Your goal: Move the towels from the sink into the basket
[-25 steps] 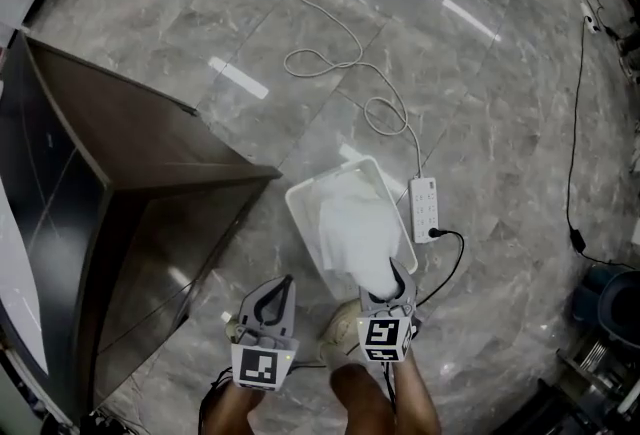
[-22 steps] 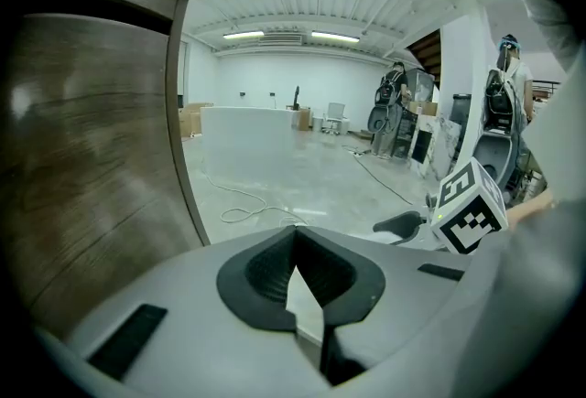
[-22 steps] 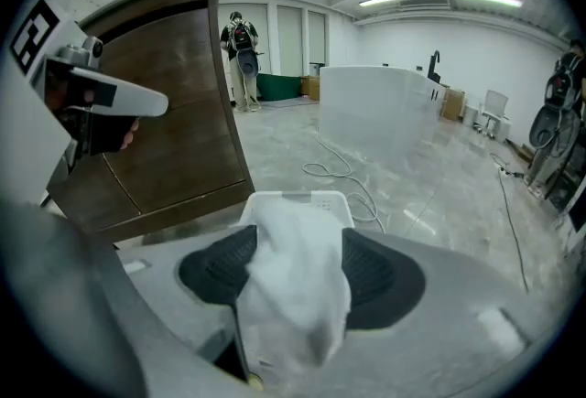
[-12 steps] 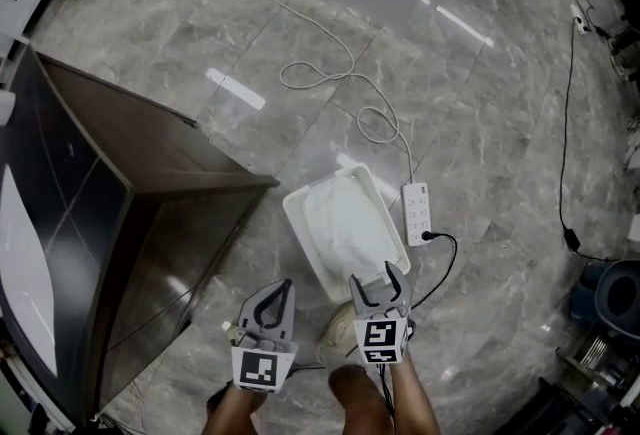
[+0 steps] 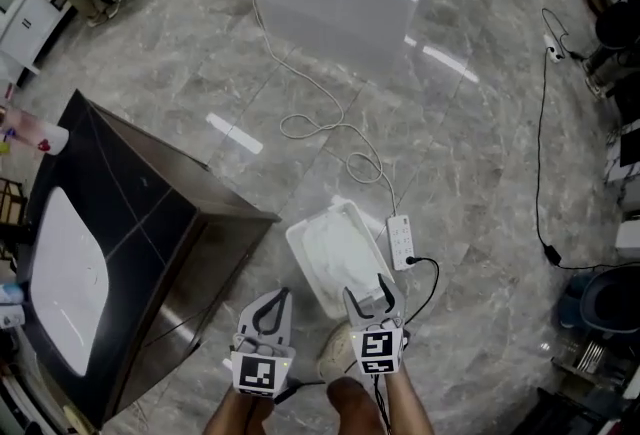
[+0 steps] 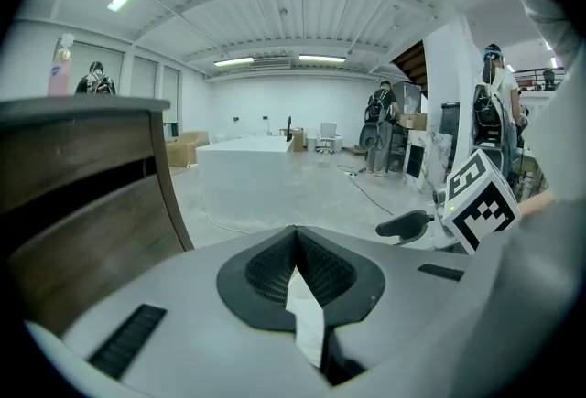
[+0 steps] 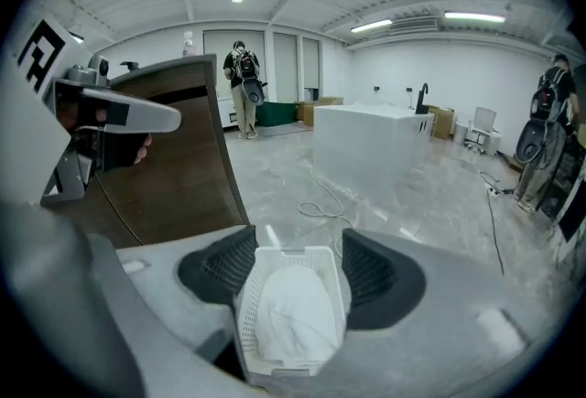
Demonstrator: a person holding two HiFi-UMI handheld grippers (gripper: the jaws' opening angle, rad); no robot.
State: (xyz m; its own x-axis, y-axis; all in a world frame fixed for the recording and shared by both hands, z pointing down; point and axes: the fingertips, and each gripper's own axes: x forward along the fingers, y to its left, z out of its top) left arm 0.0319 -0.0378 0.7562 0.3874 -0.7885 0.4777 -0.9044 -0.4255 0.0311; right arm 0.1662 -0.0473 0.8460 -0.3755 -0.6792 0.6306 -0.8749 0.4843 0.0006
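Looking down in the head view, the basket (image 5: 299, 253) sits on the floor just ahead of the person. A towel (image 5: 340, 258) is heaped inside it, and its long axis runs away from the person, leaning a little left. The right gripper (image 5: 368, 291) hangs over the basket's near end; its jaws have just been opening and stand apart with nothing between them. The left gripper (image 5: 276, 298) hangs just beside it, closed. The sink (image 5: 60, 273) is set in the dark vanity (image 5: 150, 213) well off to the left, so the left gripper is the nearer one for any return there. Whether more towels lie in the sink I cannot tell.

The left gripper view shows the left gripper (image 6: 295, 233) with its jaws meeting at the tips. A pale wedge shows behind them that I cannot name.

The right gripper view frames the basket (image 7: 248, 314) and towel (image 7: 293, 318) between the spread jaws. Both lie below and ahead, clear of the pads, with the long axis in line with the gripper.
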